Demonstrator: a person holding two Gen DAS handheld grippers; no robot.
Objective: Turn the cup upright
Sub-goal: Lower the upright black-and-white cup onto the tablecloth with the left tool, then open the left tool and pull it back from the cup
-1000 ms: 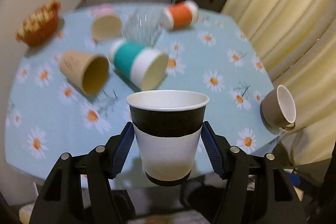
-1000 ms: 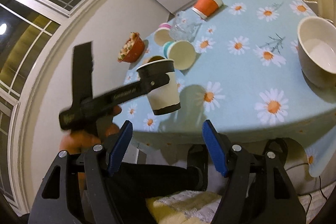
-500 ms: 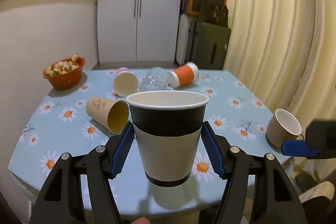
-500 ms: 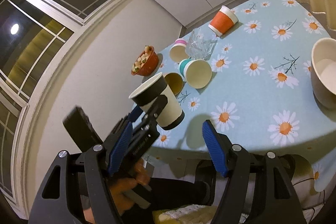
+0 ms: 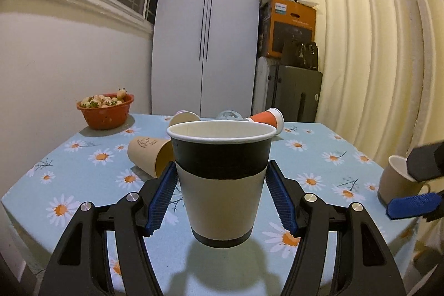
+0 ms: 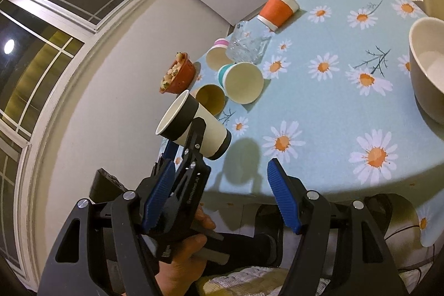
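Observation:
My left gripper (image 5: 222,196) is shut on a black and white paper cup (image 5: 220,179) and holds it mouth up, just above the front edge of the daisy tablecloth (image 5: 91,174). The right wrist view shows the same cup (image 6: 191,126) in the left gripper (image 6: 194,140), above the table's near left corner. My right gripper (image 6: 222,199) is open and empty, off the front edge of the table; one blue pad of it (image 5: 413,205) shows at the right of the left wrist view.
Lying on their sides are a tan cup (image 5: 149,154), a teal cup (image 6: 241,82), a pink-rimmed cup (image 6: 219,57), a glass (image 6: 247,46) and an orange cup (image 6: 277,9). An orange bowl of food (image 5: 105,110) stands far left. A beige mug (image 5: 396,182) stands at the right edge.
My left gripper has tilted up to level, turning the cup upright and bringing it low over the table's front edge. The right gripper has stayed open and shifted slightly.

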